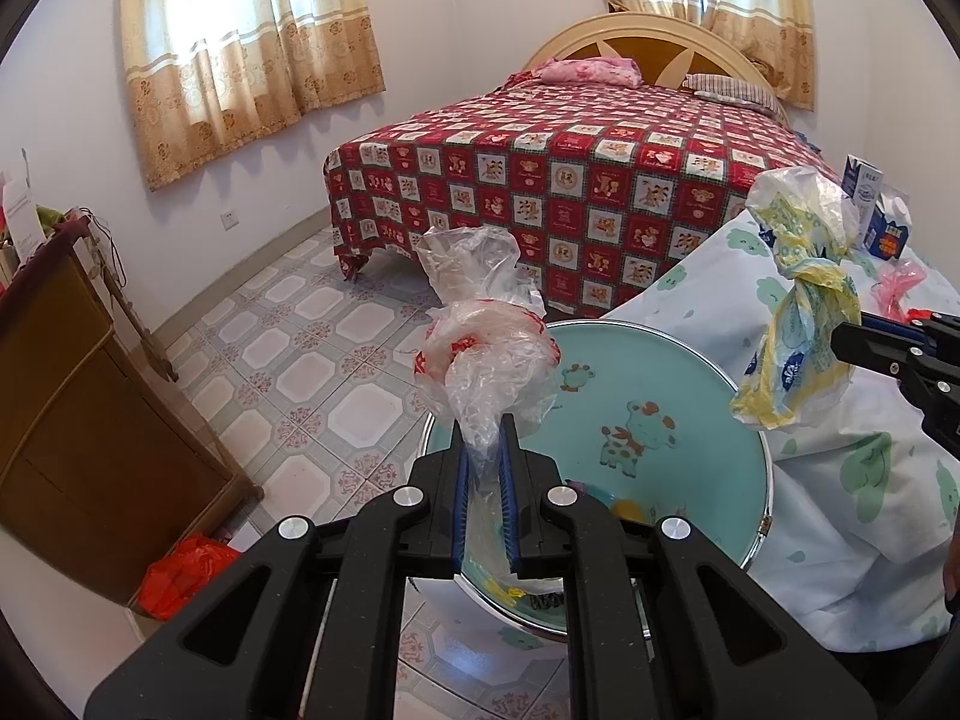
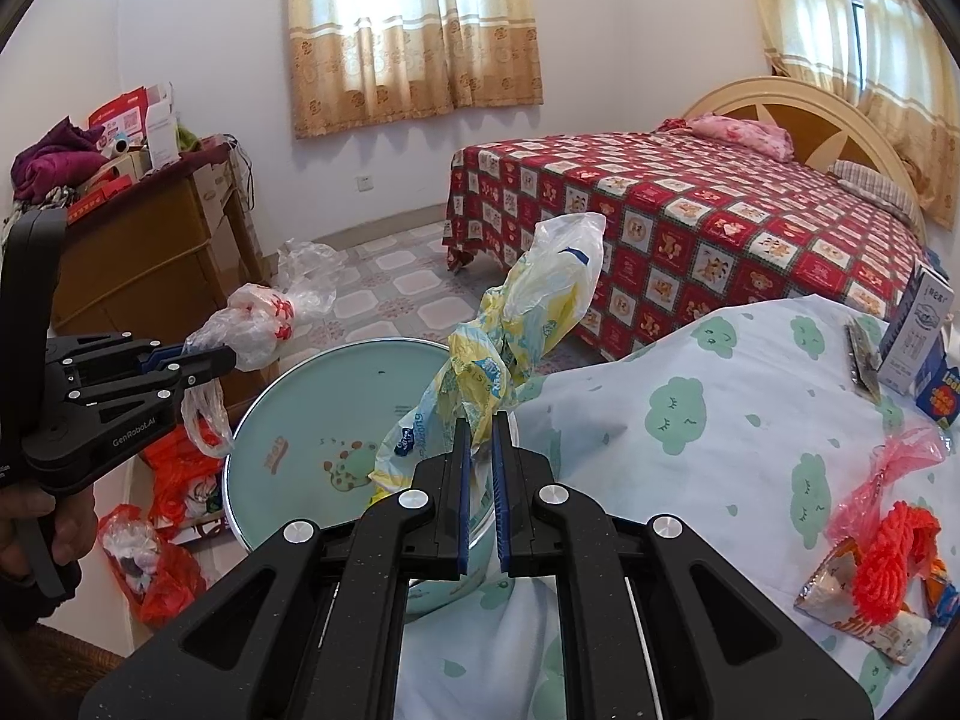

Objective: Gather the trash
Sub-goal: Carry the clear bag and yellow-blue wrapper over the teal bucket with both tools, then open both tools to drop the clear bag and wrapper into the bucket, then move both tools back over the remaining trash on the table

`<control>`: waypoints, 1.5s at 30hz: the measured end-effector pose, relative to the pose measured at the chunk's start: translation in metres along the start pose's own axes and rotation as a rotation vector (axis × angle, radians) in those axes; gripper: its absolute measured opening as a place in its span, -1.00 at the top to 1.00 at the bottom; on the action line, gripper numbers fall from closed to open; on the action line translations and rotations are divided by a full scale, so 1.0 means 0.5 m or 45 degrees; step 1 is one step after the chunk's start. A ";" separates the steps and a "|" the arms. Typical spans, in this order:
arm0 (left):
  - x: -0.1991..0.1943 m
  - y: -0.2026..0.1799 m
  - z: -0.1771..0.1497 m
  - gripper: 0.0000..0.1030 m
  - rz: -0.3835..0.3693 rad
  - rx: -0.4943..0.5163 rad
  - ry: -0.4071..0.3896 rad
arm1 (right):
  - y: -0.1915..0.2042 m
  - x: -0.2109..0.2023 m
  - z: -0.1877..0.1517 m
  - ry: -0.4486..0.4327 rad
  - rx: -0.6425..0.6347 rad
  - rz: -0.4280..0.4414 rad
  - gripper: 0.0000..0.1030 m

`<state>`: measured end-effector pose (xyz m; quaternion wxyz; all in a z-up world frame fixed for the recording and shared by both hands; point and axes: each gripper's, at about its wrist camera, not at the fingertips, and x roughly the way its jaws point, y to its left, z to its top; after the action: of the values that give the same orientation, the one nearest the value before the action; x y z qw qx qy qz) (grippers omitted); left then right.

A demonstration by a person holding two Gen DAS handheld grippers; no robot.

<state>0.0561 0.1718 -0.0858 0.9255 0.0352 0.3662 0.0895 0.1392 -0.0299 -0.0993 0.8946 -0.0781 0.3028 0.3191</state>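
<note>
My left gripper (image 1: 485, 423) is shut on a crumpled clear plastic bag with red print (image 1: 489, 339) and holds it above a light-green basin with a giraffe picture (image 1: 660, 372). It also shows in the right wrist view (image 2: 219, 357) with the clear bag (image 2: 261, 318). My right gripper (image 2: 480, 417) is shut on a twisted yellow-and-white plastic bag (image 2: 522, 312), held over the basin's right rim (image 2: 312, 396). In the left wrist view that bag (image 1: 798, 306) hangs at the right, with the right gripper (image 1: 840, 342) beside it.
A table with a cloud-print cloth (image 2: 720, 420) holds milk cartons (image 2: 918, 324), a pink bag (image 2: 888, 468), orange yarn and snack wrappers (image 2: 888, 564). Red bags (image 2: 162, 558) lie on the tiled floor by a brown cabinet (image 1: 72, 408). A red-quilted bed (image 1: 570, 180) stands behind.
</note>
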 end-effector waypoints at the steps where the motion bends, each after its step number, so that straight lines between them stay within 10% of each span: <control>1: 0.000 0.000 0.000 0.79 -0.001 0.001 0.001 | 0.002 0.001 0.001 0.002 -0.001 0.002 0.85; 11: 0.002 -0.009 0.005 0.78 -0.013 0.013 0.002 | 0.023 0.010 0.000 0.021 -0.033 0.044 0.85; 18: -0.001 -0.017 0.004 0.08 0.000 0.016 -0.016 | 0.032 0.015 -0.005 0.021 -0.037 0.060 0.48; 27: 0.007 -0.027 -0.003 -0.21 0.001 0.011 0.001 | 0.015 0.005 -0.019 0.018 -0.008 0.031 0.20; 45: -0.020 -0.258 0.000 -0.21 -0.156 0.264 -0.017 | -0.315 -0.283 -0.200 -0.079 0.380 -0.470 -0.07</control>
<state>0.0668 0.0431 -0.0962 0.9230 0.1090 0.3690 -0.0059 0.1007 -0.2607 -0.1047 0.9484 0.0110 0.2994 0.1039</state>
